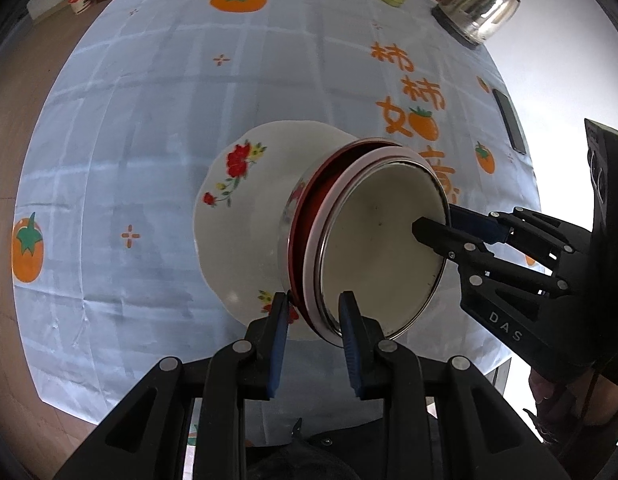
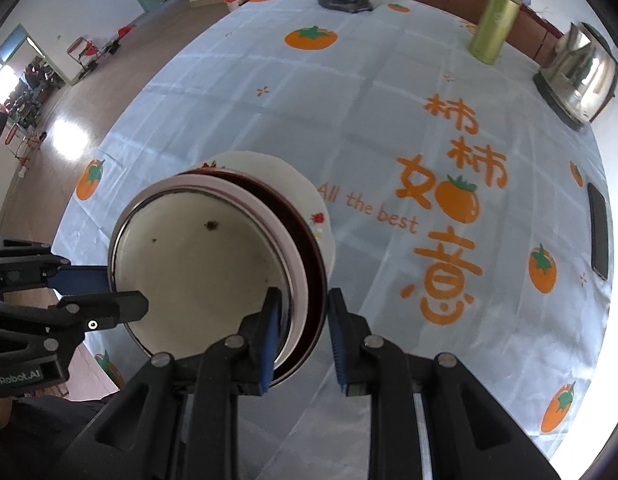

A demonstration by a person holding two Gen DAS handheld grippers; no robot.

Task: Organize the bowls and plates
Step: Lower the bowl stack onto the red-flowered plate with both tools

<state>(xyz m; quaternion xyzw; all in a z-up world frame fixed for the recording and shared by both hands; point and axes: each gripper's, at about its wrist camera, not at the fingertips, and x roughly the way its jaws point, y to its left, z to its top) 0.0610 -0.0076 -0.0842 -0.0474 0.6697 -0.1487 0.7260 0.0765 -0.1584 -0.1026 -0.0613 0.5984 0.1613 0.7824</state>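
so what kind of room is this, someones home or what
Probably a dining or common room rather than a lab: a table under a persimmon-print tablecloth, a steel kettle and gold canister on it, stacked bowls on a floral plate, and open polished floor beyond.

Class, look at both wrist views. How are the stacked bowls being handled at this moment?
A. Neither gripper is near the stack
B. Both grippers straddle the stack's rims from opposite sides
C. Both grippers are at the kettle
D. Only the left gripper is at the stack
B: the left gripper and the right gripper each have fingers either side of the stacked bowls' rims, on opposite sides.
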